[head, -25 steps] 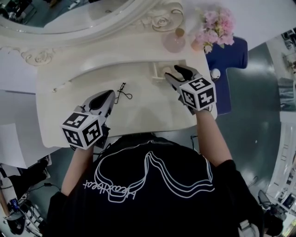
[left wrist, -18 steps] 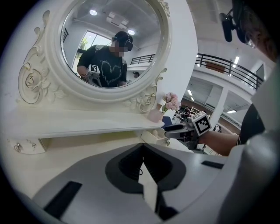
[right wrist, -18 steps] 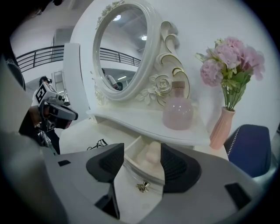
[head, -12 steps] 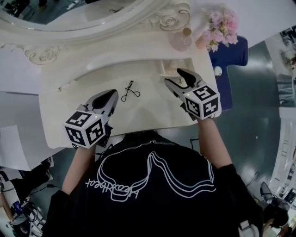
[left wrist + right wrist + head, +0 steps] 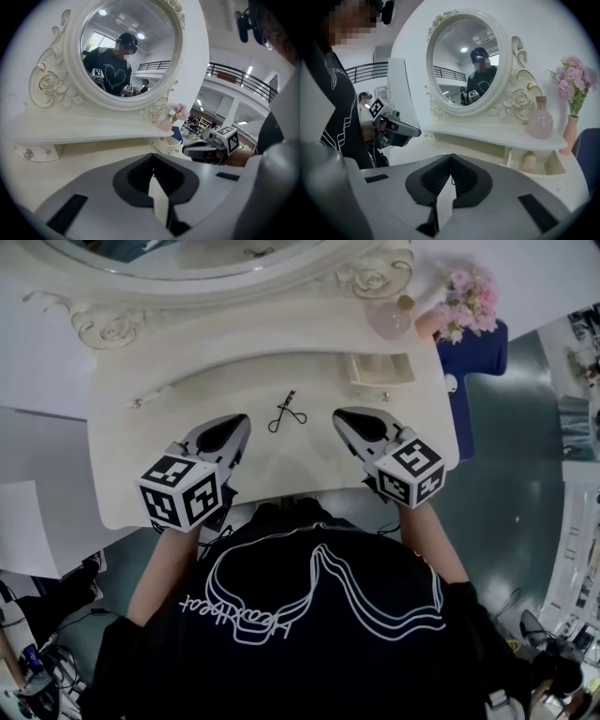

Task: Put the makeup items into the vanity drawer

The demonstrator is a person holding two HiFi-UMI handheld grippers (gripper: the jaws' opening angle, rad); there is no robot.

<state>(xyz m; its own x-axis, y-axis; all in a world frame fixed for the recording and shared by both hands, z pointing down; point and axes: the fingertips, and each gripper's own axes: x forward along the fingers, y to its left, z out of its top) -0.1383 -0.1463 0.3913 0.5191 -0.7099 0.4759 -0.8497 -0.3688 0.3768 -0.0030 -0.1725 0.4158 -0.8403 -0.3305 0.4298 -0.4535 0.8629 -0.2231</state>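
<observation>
My right gripper [image 5: 345,415] has just been closing on nothing; my left gripper [image 5: 234,423] is clenched, empty. The eyelash curler [image 5: 287,412] lies on the desk [image 5: 141,456] between them, not yet in the open drawer [image 5: 380,390], upper right.

Cream vanity [image 5: 187,399], black eyelash curler [image 5: 287,412]

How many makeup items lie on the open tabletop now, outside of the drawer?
2: an eyelash curler in the middle, and a thin stick-like item at the far left. The open drawer may hide others.
</observation>
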